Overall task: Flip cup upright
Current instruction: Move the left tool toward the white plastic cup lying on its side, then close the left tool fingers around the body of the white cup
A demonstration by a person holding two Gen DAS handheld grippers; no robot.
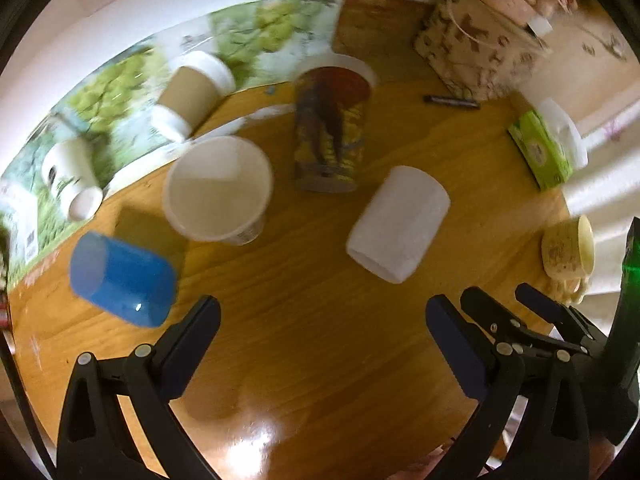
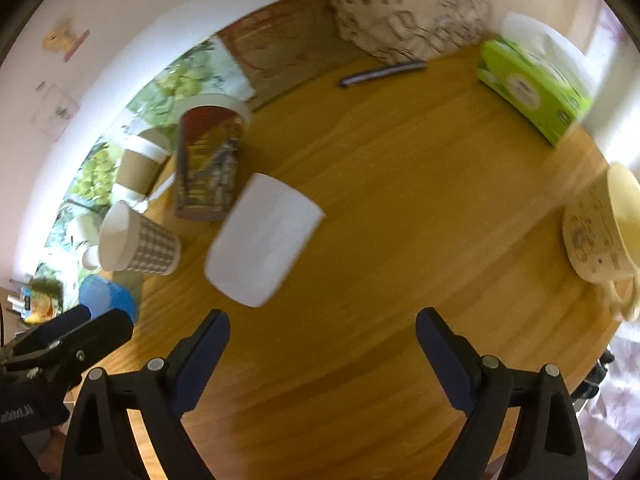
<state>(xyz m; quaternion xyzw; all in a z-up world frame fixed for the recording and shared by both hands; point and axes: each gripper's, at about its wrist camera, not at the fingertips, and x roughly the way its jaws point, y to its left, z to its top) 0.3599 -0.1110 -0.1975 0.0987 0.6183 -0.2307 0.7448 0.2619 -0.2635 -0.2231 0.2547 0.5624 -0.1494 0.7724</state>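
Note:
Several cups lie on their sides on a round wooden table (image 1: pixel 320 320). A plain white cup (image 1: pixel 398 222) lies nearest, also in the right wrist view (image 2: pixel 264 240). A blue cup (image 1: pixel 122 280), a checked paper cup (image 1: pixel 218 188), a picture-printed cup (image 1: pixel 330 128) and a brown-sleeved paper cup (image 1: pixel 192 92) lie beyond. A cream mug (image 1: pixel 568 250) lies at the right edge (image 2: pixel 600 228). My left gripper (image 1: pixel 322 320) is open and empty, short of the white cup. My right gripper (image 2: pixel 322 332) is open and empty, just right of the white cup; it also shows in the left wrist view (image 1: pixel 508 304).
A green tissue box (image 2: pixel 532 88), a dark pen (image 2: pixel 382 72) and a patterned bag (image 2: pixel 408 8) stand at the far side. A leafy printed mat (image 1: pixel 132 96) covers the table's left part, with a small white cup (image 1: pixel 72 176) lying on it.

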